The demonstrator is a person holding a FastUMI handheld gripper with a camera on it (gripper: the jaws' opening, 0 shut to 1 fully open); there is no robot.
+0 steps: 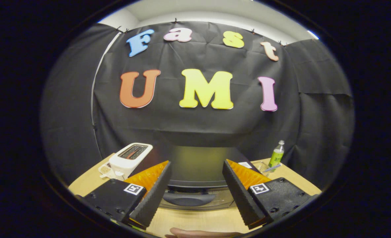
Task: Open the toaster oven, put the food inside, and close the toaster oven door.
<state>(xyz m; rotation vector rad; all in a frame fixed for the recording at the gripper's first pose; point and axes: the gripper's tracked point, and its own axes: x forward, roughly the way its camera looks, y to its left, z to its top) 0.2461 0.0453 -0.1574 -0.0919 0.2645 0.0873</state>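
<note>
Toaster oven [198,165] on table [189,219], door w/ handle [189,199] shut, just ahead btwn fingers. Gripper [195,190] fingers apart, empty. Judgement: drop onto handle centre, clamp square, pull down slow. White toaster [129,158] beside oven.

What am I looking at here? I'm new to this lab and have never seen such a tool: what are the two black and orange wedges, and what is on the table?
The picture comes from a camera mounted on a hand-held gripper, looking forward along it. The two wedges are its fingers, standing wide apart and holding nothing. A person carries the tool; there is no robot arm. Just ahead, between and beyond the fingers, sits a dark toaster oven on a wooden table, its door shut and the door handle facing the camera. Beside the oven stands a white slot toaster. On its other side are a green bottle and a small clear container; I cannot tell what it holds.
</note>
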